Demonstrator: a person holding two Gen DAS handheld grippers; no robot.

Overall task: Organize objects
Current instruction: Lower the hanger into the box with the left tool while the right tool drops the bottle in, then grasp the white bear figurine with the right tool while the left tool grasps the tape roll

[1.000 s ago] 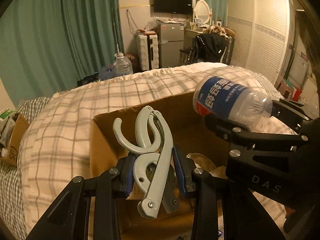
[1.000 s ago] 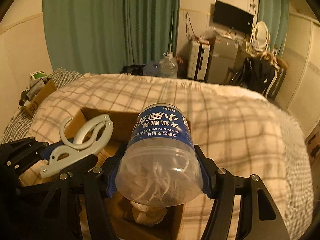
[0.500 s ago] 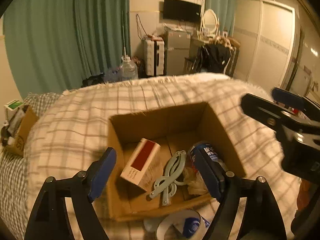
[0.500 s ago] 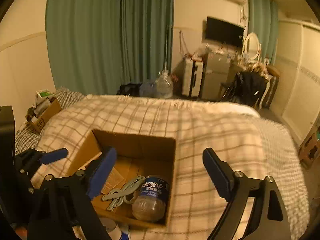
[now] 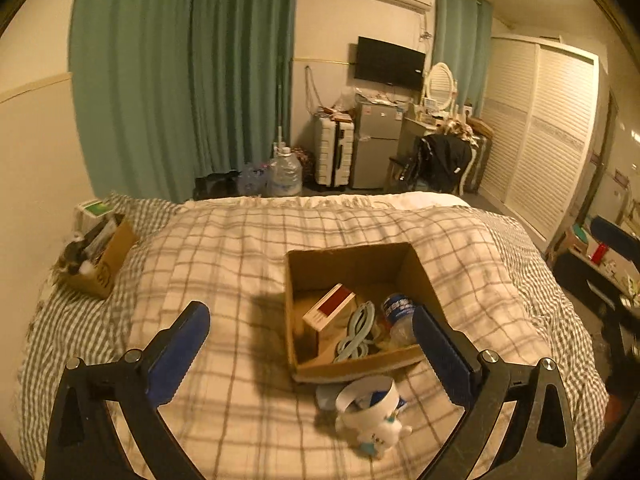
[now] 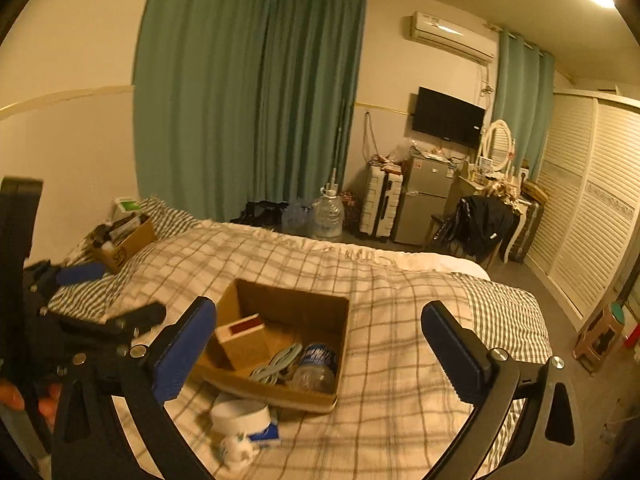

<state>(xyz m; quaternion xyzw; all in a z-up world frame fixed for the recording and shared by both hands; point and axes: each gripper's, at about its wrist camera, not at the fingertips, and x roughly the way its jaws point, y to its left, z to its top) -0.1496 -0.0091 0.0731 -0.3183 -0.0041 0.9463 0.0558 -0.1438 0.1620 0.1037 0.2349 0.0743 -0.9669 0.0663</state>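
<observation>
Since the earlier frames, the pale hanger clip (image 5: 357,332) and floss bottle (image 5: 398,314) have left the jaws and lie in the cardboard box (image 5: 360,366) on the checked bed (image 5: 224,248). The left gripper (image 5: 310,344) and right gripper (image 6: 320,338), jaws just opening, stand wide apart and empty. The bottle is partly hidden by a fingertip (image 5: 434,344); its long axis, like the clip's, runs toward the box's far wall.

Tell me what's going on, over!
Both grippers, left and right, just opened, empty, above the bed. Hanger and bottle lie in the box. Mug outside it, on the blanket. Nothing blocking.
</observation>
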